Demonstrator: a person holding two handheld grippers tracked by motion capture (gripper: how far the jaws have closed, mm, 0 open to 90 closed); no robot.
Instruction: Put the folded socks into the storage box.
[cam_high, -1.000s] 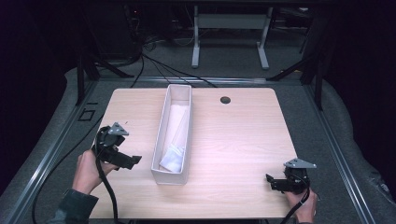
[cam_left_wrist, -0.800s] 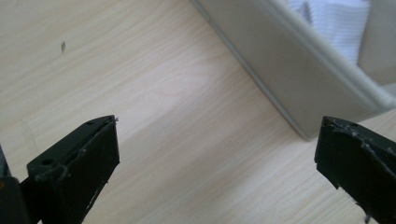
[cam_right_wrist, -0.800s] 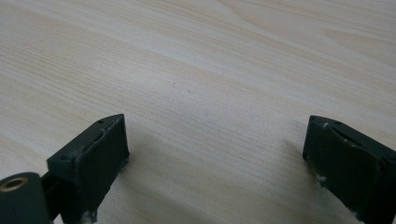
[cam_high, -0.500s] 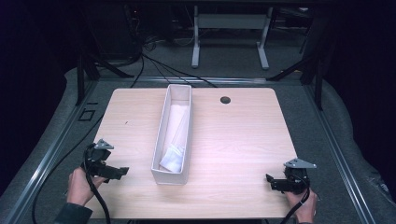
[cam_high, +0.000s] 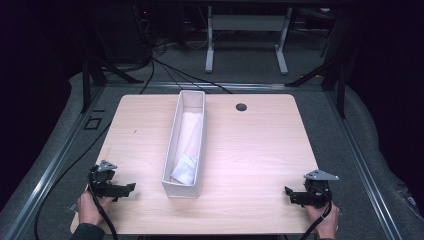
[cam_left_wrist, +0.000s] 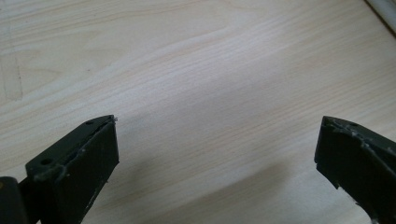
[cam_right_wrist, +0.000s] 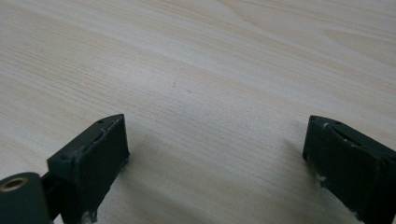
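Observation:
A long white tray (cam_high: 172, 150) lies lengthwise on the middle of the wooden table (cam_high: 255, 150), with a crumpled clear plastic bag (cam_high: 186, 167) inside its near end. My left gripper (cam_high: 131, 187) rests low on the table's near left corner, jaws wide apart and nothing between them; in the left gripper view (cam_left_wrist: 217, 140) bare wood lies between the two black jaws. My right gripper (cam_high: 289, 192) sits at the near right corner, also open and empty, with plain wood between its jaws in the right gripper view (cam_right_wrist: 215, 135).
A round cable hole (cam_high: 241, 107) is at the table's far side, right of the tray. Cables (cam_high: 170, 75) trail over the dark floor behind the table, near a grey metal frame (cam_high: 245, 40). Wide bare wood lies either side of the tray.
My left gripper has drawn back from beside the tray toward the near left corner and lowered to the table. The right gripper has stayed put.

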